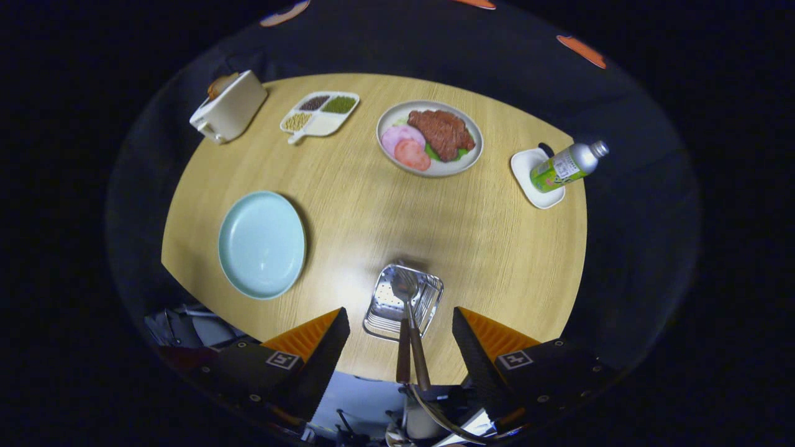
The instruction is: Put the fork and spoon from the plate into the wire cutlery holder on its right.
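Placement step appears complete: both utensils stand in the wire cutlery holder (404,304) and the hand-held gripper (400,338) is open and empty.

At lower centre of the frame, the gripper's fingers are spread wide, gripping nothing; the holder sits between and just ahead of them on the counter (497,248). The spoon (405,292) and what appears to be the fork (420,357) lean in the holder, heads down, handles angled back toward the gripper. At left centre, the light blue plate (261,244) is bare. Judgement: the next move calls only for a clear withdrawal without snagging the handles. Farther off: a plate of food (430,138) at upper centre, a sectioned tray of grains (320,113), a toaster (228,107) at upper left, and a bottle (568,166) on a small white dish (528,171) at right.
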